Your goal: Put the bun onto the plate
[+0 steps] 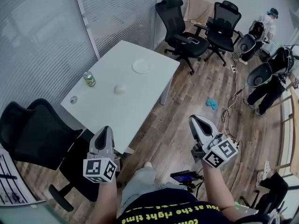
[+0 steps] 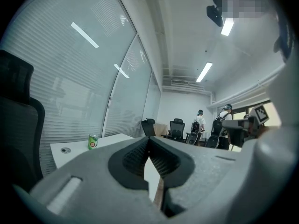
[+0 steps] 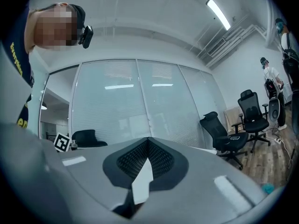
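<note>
Head view: the bun (image 1: 120, 88) sits alone on the white table (image 1: 107, 113), well ahead of both pairs of fingers and nearer the left gripper (image 1: 105, 130) than the right gripper (image 1: 198, 120). The plate (image 1: 142, 66) lies empty beyond the bun as seen from the fingers, and a green can (image 1: 89, 79) stands to the bun's left. Neither gripper is near these things: the left one appears to hang just at the table's near edge, and the right one hangs over the wooden floor (image 1: 187, 97) off the table's right side. Left gripper view: the fingers (image 2: 135, 160) are pressed together at the tips with nothing between them. Past them the can (image 2: 93, 142) and a strip of table (image 2: 117, 140) show, but the bun does not. Right gripper view: these fingers (image 3: 163, 160) are likewise closed and empty, pointing level toward a glass wall (image 3: 140, 101), with an office chair (image 3: 219, 135) off to their right; bun and plate are not in sight. The bun looks small, round, light and soft, so a hard pinch would likely squash or dent it, and a nudge could roll it. A gentle hold across its widest middle, with the fingers first opened to straddle it, seems the safest grip.
</note>
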